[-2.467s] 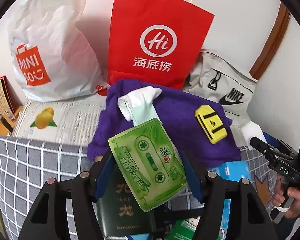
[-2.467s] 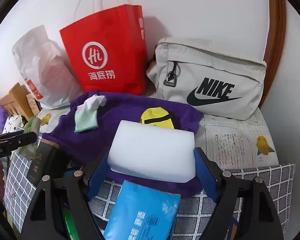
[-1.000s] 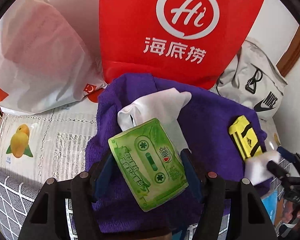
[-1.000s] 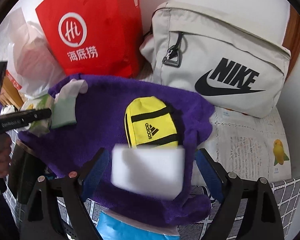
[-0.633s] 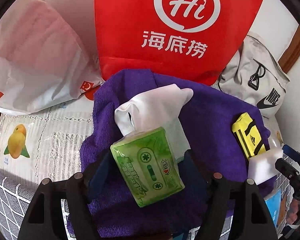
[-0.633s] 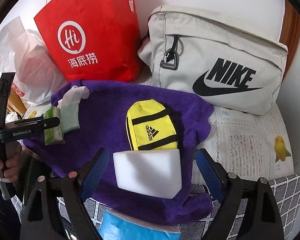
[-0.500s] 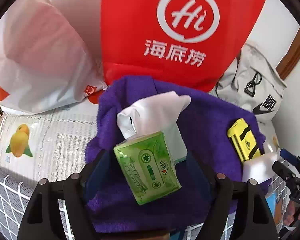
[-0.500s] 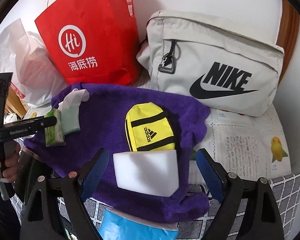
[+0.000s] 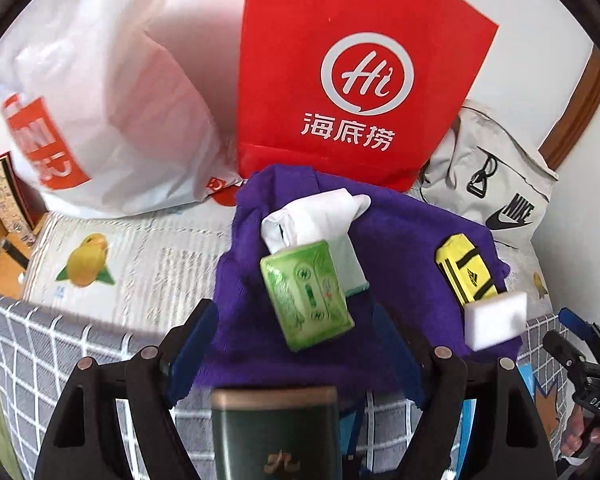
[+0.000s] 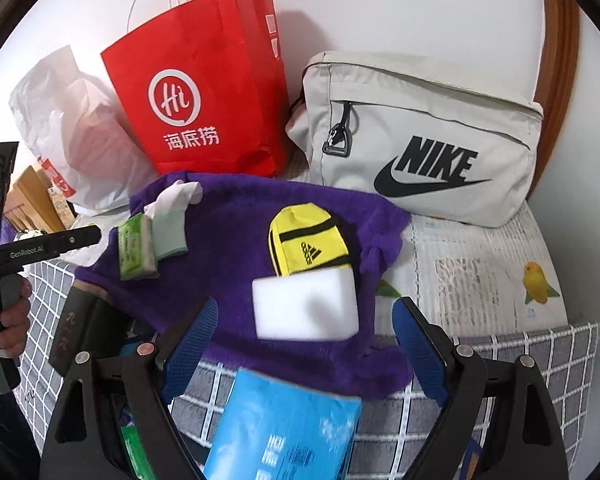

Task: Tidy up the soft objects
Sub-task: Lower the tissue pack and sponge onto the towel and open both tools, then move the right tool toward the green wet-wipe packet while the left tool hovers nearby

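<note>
A: Which step? 
B: Releasing. Left gripper [image 9: 296, 340] and right gripper [image 10: 304, 340] are spread, empty; tissue pack [image 9: 306, 294] mid-frame, sponge [image 10: 306, 304] centre, on the purple towel [image 10: 236, 240]. 
A: Next? 
B: Probably the blue pack [image 10: 284, 428], bottom, blurred.

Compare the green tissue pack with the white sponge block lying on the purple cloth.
The green tissue pack is printed with a cassette design; the white sponge block is plain. The pack lies against a pale sock, the sponge against a yellow pouch. Both rest on the purple cloth, released.
</note>
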Action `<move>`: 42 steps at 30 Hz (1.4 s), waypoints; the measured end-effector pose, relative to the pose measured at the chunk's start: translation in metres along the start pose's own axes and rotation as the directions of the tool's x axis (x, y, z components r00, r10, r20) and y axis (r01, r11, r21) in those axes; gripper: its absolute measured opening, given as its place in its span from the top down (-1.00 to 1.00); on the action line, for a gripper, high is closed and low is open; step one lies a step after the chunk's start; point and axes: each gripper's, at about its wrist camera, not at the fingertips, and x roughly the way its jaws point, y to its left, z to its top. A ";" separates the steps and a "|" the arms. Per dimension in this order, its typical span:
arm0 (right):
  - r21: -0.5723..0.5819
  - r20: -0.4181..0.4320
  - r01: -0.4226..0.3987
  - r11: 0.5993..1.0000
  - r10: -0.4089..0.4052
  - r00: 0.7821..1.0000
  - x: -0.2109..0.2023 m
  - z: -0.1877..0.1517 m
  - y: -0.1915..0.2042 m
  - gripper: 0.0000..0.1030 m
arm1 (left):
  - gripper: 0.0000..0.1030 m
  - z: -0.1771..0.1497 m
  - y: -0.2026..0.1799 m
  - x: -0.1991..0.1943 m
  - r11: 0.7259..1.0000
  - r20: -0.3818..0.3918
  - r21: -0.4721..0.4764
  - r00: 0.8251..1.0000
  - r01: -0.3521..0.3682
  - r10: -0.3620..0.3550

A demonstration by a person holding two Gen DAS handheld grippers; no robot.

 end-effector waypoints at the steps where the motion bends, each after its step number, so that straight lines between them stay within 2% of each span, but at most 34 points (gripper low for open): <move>1: 0.006 -0.003 -0.005 1.000 0.005 1.000 -0.003 -0.004 0.000 -0.72 | -0.53 -0.003 0.003 -0.006 1.000 0.004 -0.001 1.000 0.001 -0.001; 9: 0.050 -0.022 -0.056 0.997 0.057 0.998 -0.021 -0.034 0.003 -0.72 | -0.53 -0.039 -0.003 -0.042 1.000 0.016 0.020 1.000 0.003 -0.003; 17: 0.007 0.038 -0.089 0.996 0.089 0.995 -0.056 -0.060 0.019 -0.72 | -0.53 -0.094 -0.009 -0.064 0.999 -0.010 0.036 1.000 -0.012 0.012; 23: -0.042 0.046 -0.122 0.992 0.124 0.991 -0.069 -0.080 0.034 -0.72 | -0.52 -0.138 -0.018 -0.074 0.998 -0.012 0.055 1.000 -0.025 0.025; 30: -0.111 0.044 -0.114 0.987 0.119 0.992 -0.072 -0.101 0.049 -0.72 | -0.52 -0.174 -0.026 -0.065 0.996 -0.024 0.082 1.000 -0.019 0.021; 32: -0.115 0.036 -0.115 0.987 0.120 0.992 -0.070 -0.107 0.050 -0.71 | -0.43 -0.179 -0.027 -0.060 0.996 -0.034 0.081 0.999 -0.027 0.030; 42: -0.119 0.007 -0.077 0.990 0.079 0.997 -0.057 -0.126 0.040 -0.71 | -0.37 -0.182 -0.037 -0.025 0.994 -0.072 0.102 0.997 -0.025 0.032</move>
